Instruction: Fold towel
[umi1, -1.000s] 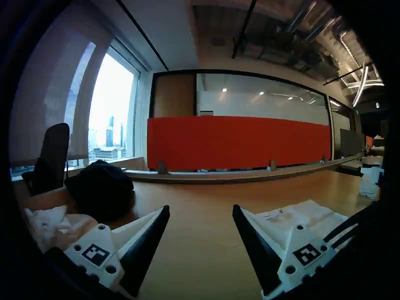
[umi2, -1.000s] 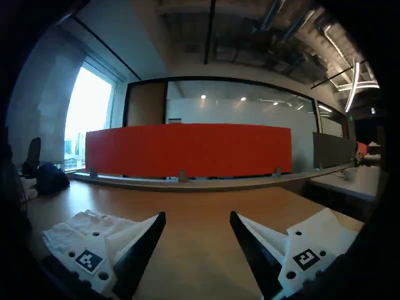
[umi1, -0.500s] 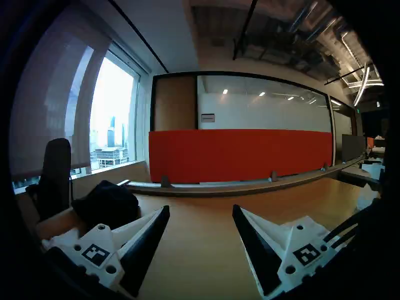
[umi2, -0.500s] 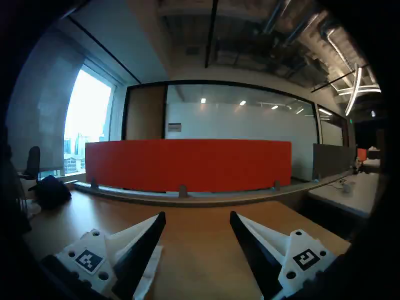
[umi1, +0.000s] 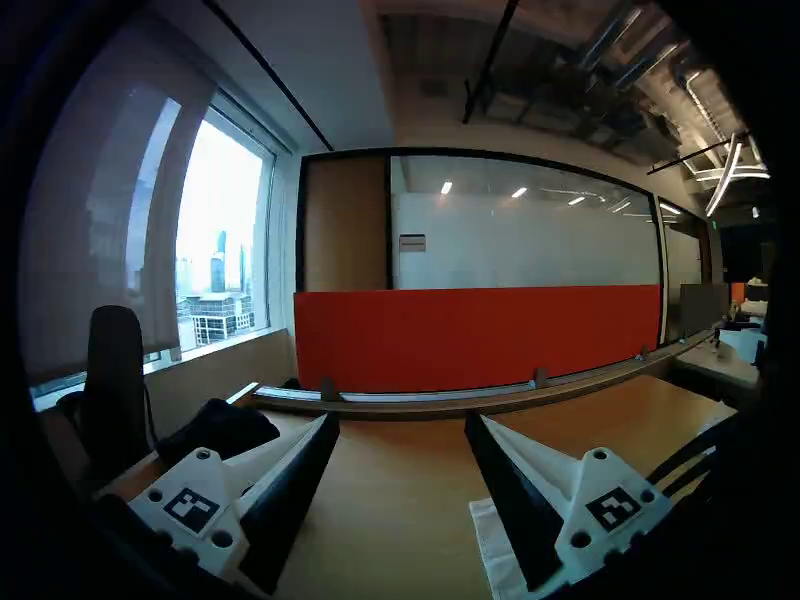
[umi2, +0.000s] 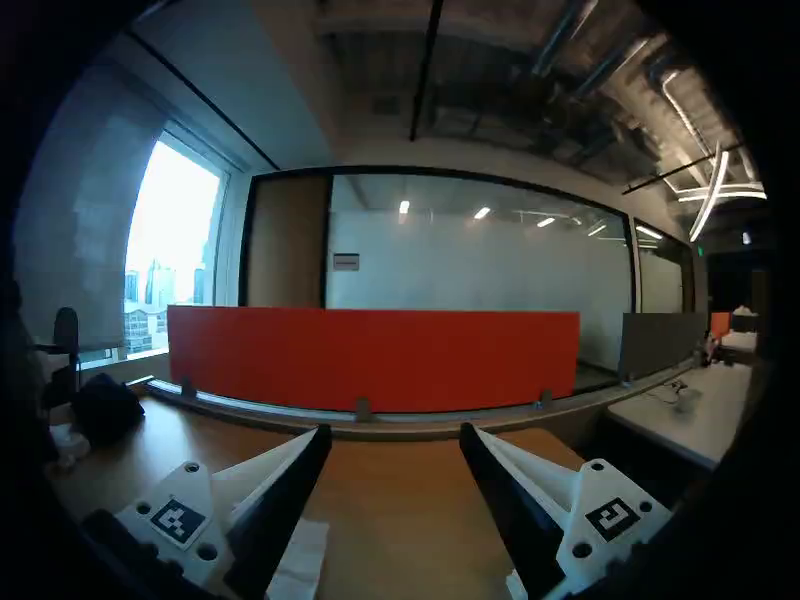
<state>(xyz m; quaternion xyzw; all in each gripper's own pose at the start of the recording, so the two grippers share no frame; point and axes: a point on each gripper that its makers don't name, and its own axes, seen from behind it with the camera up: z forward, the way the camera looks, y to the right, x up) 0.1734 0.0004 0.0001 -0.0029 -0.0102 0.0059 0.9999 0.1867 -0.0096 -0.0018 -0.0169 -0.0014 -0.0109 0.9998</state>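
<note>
In the left gripper view, my left gripper (umi1: 402, 425) stands open over the wooden table (umi1: 400, 500), nothing between its fingers. A corner of the white towel (umi1: 490, 545) lies on the table under the right finger. In the right gripper view, my right gripper (umi2: 395, 435) is open too, with nothing between its fingers. A strip of the white towel (umi2: 300, 555) shows beside the left finger, and a small bit of towel (umi2: 515, 582) sits below the right finger. Most of the towel is hidden below both views.
A red divider panel (umi1: 470, 335) runs along the table's far edge. A black bag (umi1: 215, 430) and a dark chair (umi1: 115, 375) stand at the left by the window. Another desk (umi2: 680, 420) is at the right. A dark bag (umi2: 100, 410) sits far left.
Both grippers have tilted upward and drawn back: the towel has slid down out of both views, leaving only edges visible. The red divider sits lower in both views. Both grippers stay open.
</note>
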